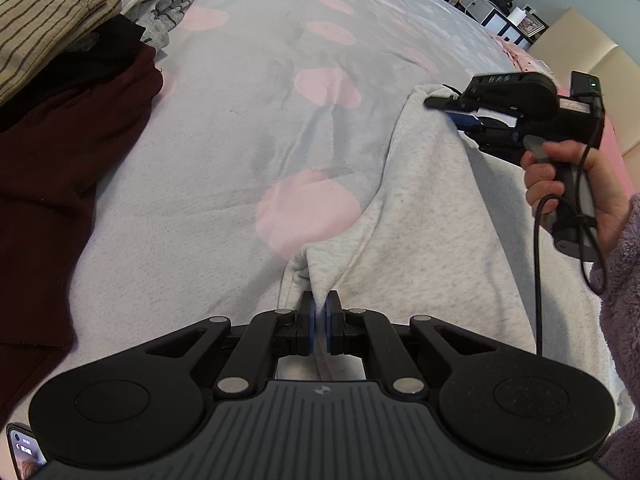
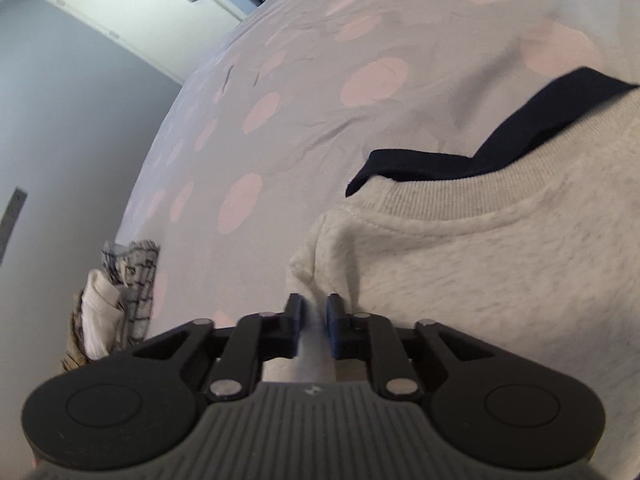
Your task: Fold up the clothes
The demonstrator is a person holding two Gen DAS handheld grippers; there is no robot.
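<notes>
Bed (image 1: 248,92) first: grey cover with pink dots, broad and slightly rumpled. At its far left corner sits a heap of other clothes (image 1: 60,40), striped, black and maroon, well apart from the work.

The light grey sweatshirt (image 1: 432,240) lies spread on the bed's right side, dark lining showing at its ribbed collar (image 2: 480,196). Judged soft, thick and limp: light enough, but it will sag and bunch between holds, so edges and corners are the sensible places to grip.

Left gripper (image 1: 320,312): jaws almost fully closed, pinching a fold at the near edge.

Right gripper (image 2: 316,316): jaws narrowly parted with a ridge of sweatshirt near the collar between them; whether the pads press it cannot be told.
</notes>
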